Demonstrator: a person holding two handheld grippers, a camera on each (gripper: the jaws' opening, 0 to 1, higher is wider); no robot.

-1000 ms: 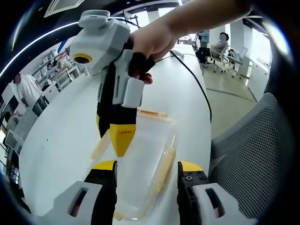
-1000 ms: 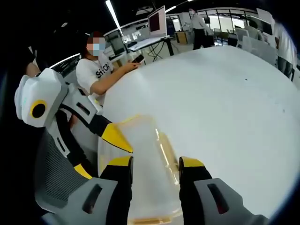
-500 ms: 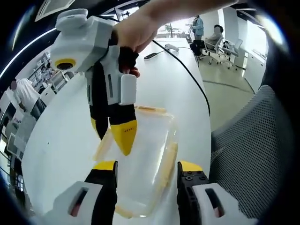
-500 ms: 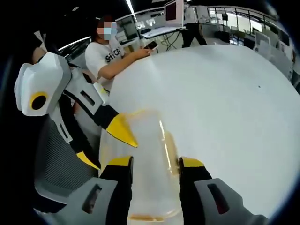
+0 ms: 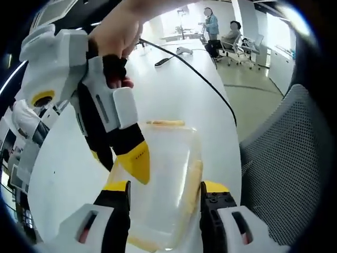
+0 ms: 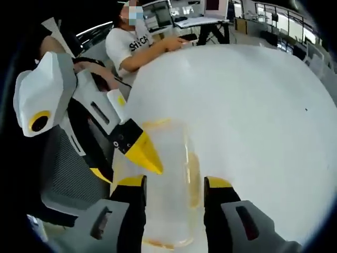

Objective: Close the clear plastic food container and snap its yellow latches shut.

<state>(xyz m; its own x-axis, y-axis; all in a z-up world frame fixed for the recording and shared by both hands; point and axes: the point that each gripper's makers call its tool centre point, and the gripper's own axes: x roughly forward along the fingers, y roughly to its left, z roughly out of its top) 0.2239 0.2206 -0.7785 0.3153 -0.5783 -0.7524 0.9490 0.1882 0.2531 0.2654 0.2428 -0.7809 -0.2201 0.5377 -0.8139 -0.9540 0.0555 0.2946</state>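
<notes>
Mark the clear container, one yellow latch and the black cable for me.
clear food container (image 5: 163, 174): left gripper view, middle of its lid.
yellow latch (image 5: 190, 182): left gripper view, strip along the container's right edge.
black cable (image 5: 202, 79): left gripper view, mid-run across the table.

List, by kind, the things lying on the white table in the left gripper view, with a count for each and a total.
Clear plastic food container with yellow latches: 1
Black cable running across the table: 1
Small dark flat device, too blurred to identify: 1
Small white object near the far edge, too small to identify: 1
Total: 4
</notes>
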